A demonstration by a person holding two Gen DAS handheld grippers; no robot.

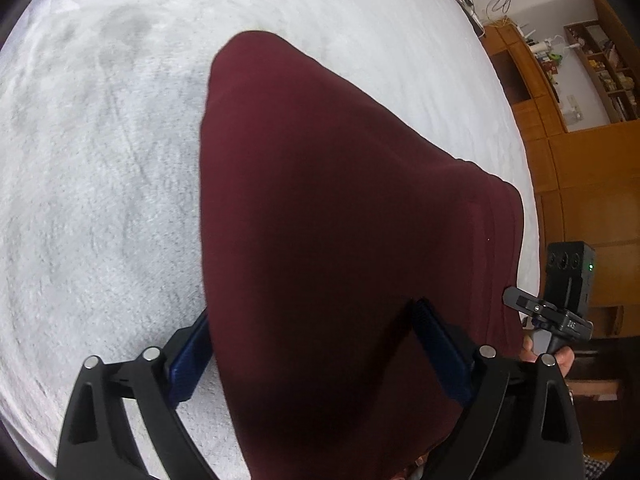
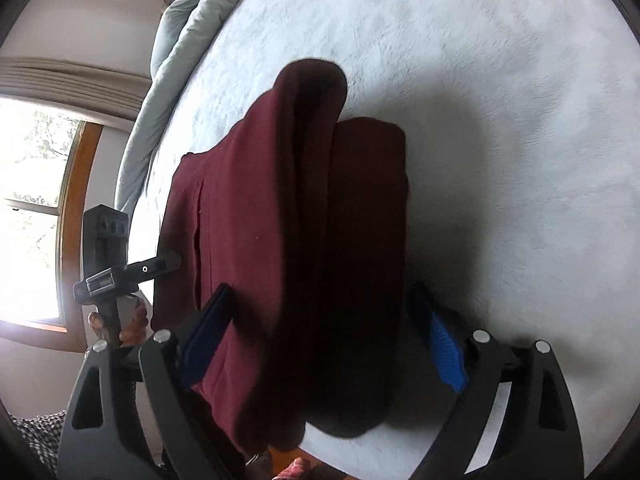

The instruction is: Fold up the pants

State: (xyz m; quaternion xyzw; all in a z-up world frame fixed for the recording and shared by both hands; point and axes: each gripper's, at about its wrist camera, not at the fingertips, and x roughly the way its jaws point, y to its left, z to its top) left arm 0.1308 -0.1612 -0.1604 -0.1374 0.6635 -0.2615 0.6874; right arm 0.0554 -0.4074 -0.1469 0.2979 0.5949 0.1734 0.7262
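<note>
Folded maroon knit pants [image 1: 340,220] lie on a fuzzy white blanket [image 1: 100,160]; left gripper [image 1: 312,344] and right gripper [image 2: 320,328] angle downward, jaws wide, gripping nothing.

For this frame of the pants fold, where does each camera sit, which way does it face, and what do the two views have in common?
Left wrist: on the left gripper, angled down at the maroon pants on the white bedspread; its blue pads stand wide either side of the cloth; the person's other hand shows at right, wooden shelves behind.
Right wrist: on the right gripper, angled down at the same pants, pads wide apart; the other hand shows at left by a window.
Shared: pants, bedspread, and each view catches the opposite gripper.
</note>
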